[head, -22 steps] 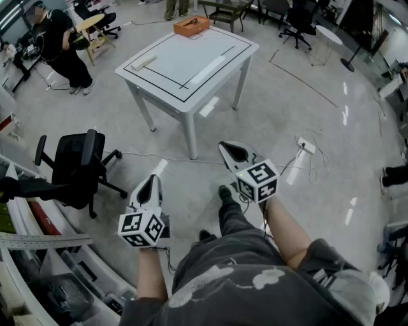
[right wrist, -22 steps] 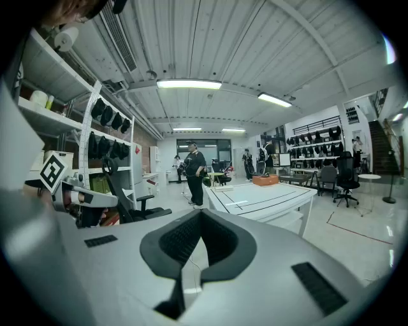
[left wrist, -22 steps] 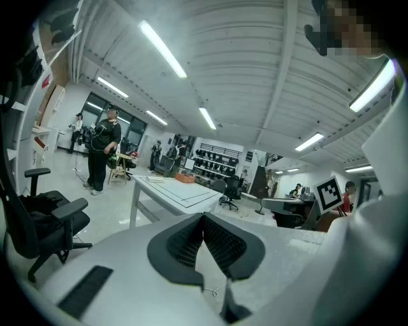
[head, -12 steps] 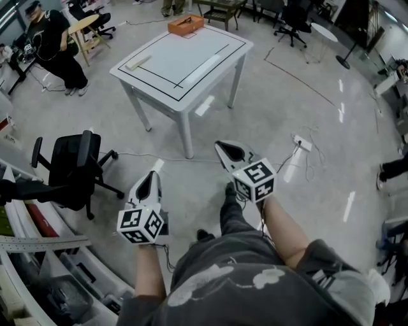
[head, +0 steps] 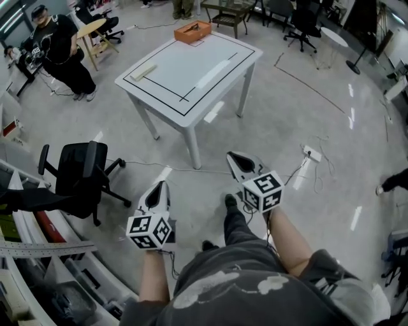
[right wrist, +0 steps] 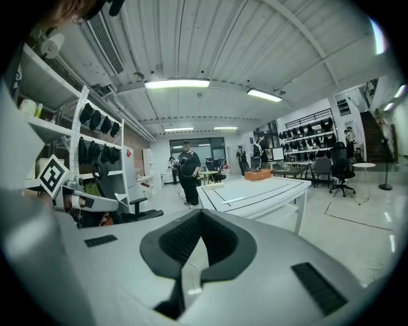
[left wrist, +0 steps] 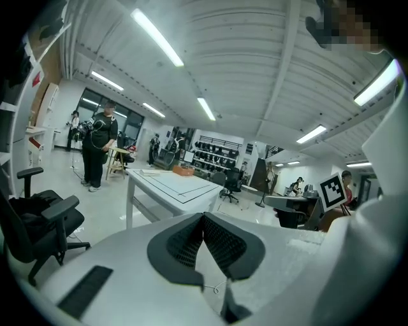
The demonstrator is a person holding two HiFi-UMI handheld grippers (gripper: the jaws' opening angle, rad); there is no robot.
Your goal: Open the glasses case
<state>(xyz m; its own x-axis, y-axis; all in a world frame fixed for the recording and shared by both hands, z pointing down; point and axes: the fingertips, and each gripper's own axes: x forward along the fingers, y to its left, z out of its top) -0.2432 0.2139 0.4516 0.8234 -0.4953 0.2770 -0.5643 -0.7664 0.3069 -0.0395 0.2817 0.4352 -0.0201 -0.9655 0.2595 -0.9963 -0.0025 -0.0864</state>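
Shoes [head: 228, 202]: dark, planted on the floor right under the 2 grippers.
Left gripper [head: 160, 185]: jaws pressed together, nothing between them; held low, aimed forward and slightly down.
Right gripper [head: 232, 156]: jaws closed tight as well, empty; level with the left one, a little further forward.
Floor [head: 287, 108]: pale grey, glossy, streaked with light reflections; a thin cable running across it past the nearest table leg.
Power strip [head: 312, 153]: white, lying on the floor right of the right gripper.
Shelving [head: 38, 255]: metal racks at the lower left, close beside the person.
Office chair [head: 76, 175]: black, on castors, left of the left gripper, between the shelving and the table.
Table [head: 178, 60]: white, square, standing well ahead of both grippers; a black rectangular outline drawn on the top.
Pale bar [head: 143, 70]: flat and oblong, near the table's left edge.
Orange case [head: 192, 30]: at the table's far edge, outside the black outline, well apart from both grippers; too distant to tell whether open or closed.
Bystander [head: 60, 48]: dressed in black, standing beyond the table at the left, next to a round wooden table [head: 91, 27].
Far room: black swivel chairs [head: 306, 19], a round white table [head: 335, 35], long ceiling lights [right wrist: 177, 83] overhead.
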